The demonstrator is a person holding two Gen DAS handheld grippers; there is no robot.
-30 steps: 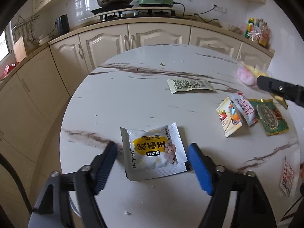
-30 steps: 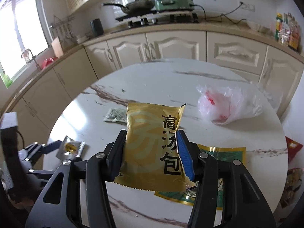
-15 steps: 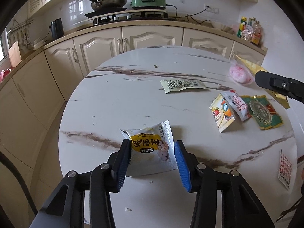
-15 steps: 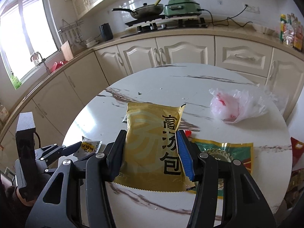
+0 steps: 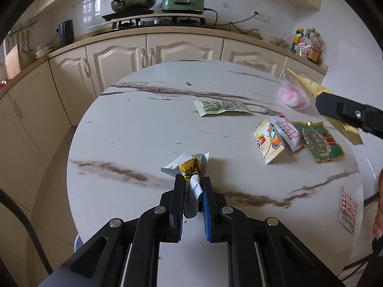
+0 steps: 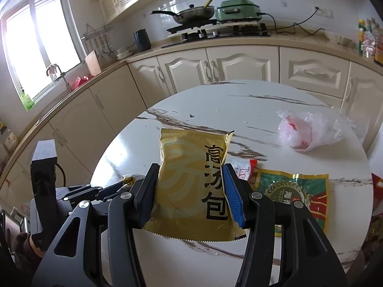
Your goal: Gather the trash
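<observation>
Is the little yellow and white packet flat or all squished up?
Squished up. The left gripper has just been closing on the packet, and it now stands folded and crumpled between the fingers instead of lying flat on the table.

Straight ahead of your gripper, past the round marble counter point(image 5: 143, 124), you've got cream cabinets point(image 5: 115, 57) w/ arched doors. On top, far back: gas stove point(image 5: 134, 20) carrying a dark frying pan point(image 5: 132, 1), a green electric cooker point(image 5: 183, 2) just right of it, black cord trailing right to a wall outlet point(image 5: 261, 15). Black kettle point(image 5: 66, 31) sits far left; bottles and jars point(image 5: 307, 44) far right. From the right wrist view, a bright window point(image 6: 40, 45) is up left, tap point(image 6: 57, 71) below it.
</observation>
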